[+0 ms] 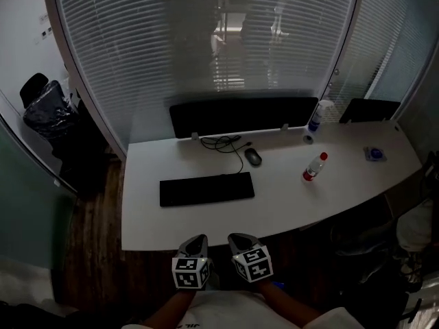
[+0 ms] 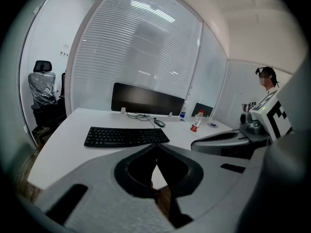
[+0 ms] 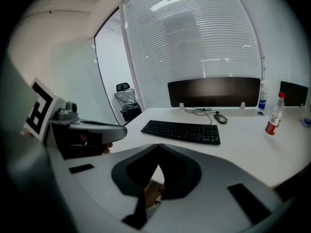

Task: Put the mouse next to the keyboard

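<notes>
A black keyboard (image 1: pixel 206 188) lies on the white desk (image 1: pixel 274 211), left of middle. The dark mouse (image 1: pixel 253 157) sits behind the keyboard's right end, its cable (image 1: pixel 223 143) running back to the monitor. Both grippers hang short of the desk's front edge, side by side and well away from the mouse. My left gripper (image 1: pixel 199 240) is shut and holds nothing; its tips (image 2: pixel 156 145) meet. My right gripper (image 1: pixel 239 239) is also shut and empty (image 3: pixel 159 146). The keyboard (image 2: pixel 126 136) (image 3: pixel 182 131) and mouse (image 2: pixel 159 123) (image 3: pixel 221 118) show beyond the jaws in both gripper views.
A wide black monitor (image 1: pixel 243 115) stands at the desk's back edge. A red-capped bottle (image 1: pixel 313 167) stands right of the mouse, with a spray bottle (image 1: pixel 319 115) behind it and a small blue object (image 1: pixel 374 154) far right. A covered office chair (image 1: pixel 44 108) stands at the left.
</notes>
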A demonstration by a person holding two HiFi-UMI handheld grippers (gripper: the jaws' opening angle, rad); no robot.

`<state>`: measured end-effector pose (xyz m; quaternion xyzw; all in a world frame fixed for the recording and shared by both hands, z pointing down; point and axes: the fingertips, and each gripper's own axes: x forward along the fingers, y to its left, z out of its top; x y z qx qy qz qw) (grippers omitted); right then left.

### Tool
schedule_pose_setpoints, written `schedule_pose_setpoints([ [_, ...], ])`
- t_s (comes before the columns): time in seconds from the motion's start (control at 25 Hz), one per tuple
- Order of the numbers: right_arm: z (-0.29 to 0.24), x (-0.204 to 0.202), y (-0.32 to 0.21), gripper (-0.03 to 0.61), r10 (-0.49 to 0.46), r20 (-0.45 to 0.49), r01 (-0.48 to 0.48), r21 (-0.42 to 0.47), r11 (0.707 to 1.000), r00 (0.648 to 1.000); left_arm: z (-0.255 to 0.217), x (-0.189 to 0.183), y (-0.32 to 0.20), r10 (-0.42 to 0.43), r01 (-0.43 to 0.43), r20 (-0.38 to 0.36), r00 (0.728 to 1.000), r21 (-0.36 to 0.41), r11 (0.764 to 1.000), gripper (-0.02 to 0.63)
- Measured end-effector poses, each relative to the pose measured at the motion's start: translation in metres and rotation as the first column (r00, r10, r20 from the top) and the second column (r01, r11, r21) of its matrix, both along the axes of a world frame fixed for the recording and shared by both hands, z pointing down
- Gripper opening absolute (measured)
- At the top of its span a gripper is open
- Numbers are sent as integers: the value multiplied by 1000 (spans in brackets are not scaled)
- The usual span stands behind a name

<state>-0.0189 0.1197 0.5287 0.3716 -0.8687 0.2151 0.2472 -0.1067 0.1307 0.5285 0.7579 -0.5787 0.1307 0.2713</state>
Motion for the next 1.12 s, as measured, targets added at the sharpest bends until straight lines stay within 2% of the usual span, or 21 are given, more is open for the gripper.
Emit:
schedule_pose_setpoints([
  [0.2, -5, -28, -52, 3, 20, -1, -20, 0, 1000, 1000, -7, -28, -55, 24, -24, 9, 1000, 9, 1000, 6],
  [0.44, -11, -51, -93, 3, 45, 2, -45, 4, 999, 999, -10, -51, -98, 47, -47, 8, 999, 10, 999, 5],
  [0.8, -5, -45, -121, 3, 74, -11, -74, -22, 997, 997, -6, -46, -129, 57, -57, -17, 998, -12, 998, 6],
  [1.12, -17, -31, -160, 3, 20, -10, -20, 12, 1000, 1000, -11, -30, -155, 1, -1, -27, 1000, -2, 1000, 6],
])
